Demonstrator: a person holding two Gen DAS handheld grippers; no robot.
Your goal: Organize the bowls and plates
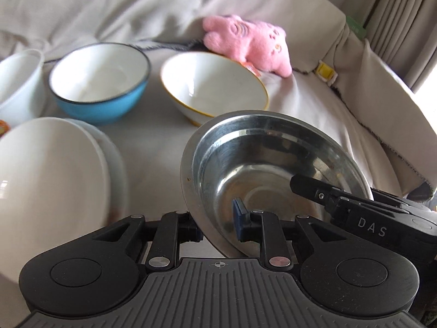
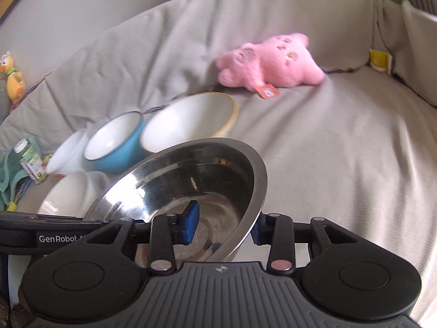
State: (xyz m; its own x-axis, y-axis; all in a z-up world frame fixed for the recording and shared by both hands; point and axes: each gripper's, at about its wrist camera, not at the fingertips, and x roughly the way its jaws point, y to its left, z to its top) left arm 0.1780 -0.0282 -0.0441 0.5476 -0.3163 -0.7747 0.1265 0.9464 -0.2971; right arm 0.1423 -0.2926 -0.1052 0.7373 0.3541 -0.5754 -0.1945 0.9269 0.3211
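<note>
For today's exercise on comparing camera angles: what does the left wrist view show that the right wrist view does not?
Only the left wrist view shows the right tool reaching into the steel bowl.

Only the right wrist view shows a yellow duck toy and a small bottle.

Both show the steel bowl clamped at its rim, the blue bowl, the gold-rimmed bowl and the pink plush.

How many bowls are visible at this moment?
4: steel bowl held by both grippers, gold-rimmed bowl behind it, blue bowl to its left, white bowl at far left. The white plates may hide more.
</note>
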